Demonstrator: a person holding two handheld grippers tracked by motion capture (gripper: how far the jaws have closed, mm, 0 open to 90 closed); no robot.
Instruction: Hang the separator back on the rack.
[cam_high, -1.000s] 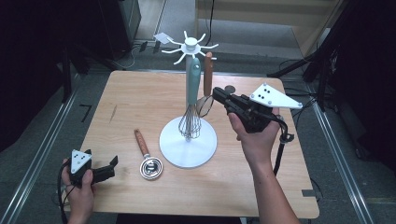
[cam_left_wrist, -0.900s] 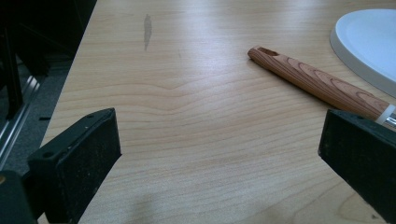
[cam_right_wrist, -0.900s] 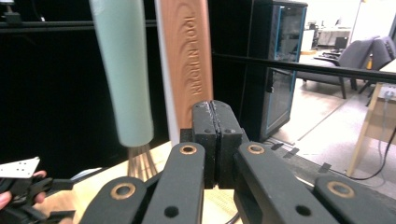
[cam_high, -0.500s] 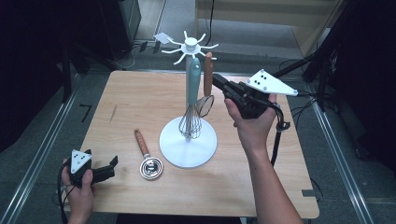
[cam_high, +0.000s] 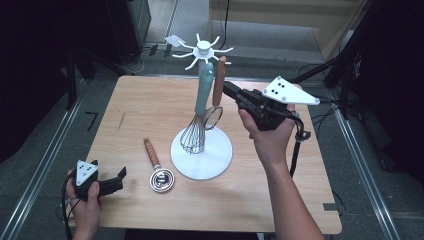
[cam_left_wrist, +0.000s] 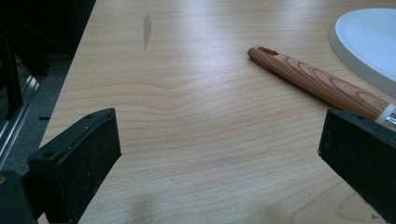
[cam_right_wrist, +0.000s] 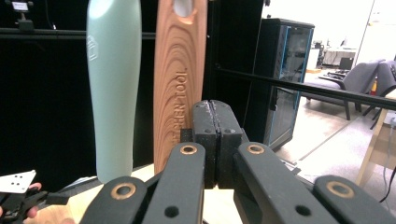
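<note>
**Light wooden tabletop, three things resting on it**

The white round stand base (cam_high: 202, 159) sits near the middle of the tabletop (cam_high: 150, 105). Just left of the base lies a wooden-handled strainer (cam_high: 158, 167). Further left, at the near corner, rests the left gripper (cam_high: 114, 183).

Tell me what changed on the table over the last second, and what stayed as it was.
The right gripper, jaws shut and empty, has edged up and left toward the wooden-handled utensil hanging on the white stand; its tips now sit right by that handle. Whether they touch is unclear. The left gripper stayed open at the table's near left corner, and the whisk and the strainer on the table kept their places.
</note>
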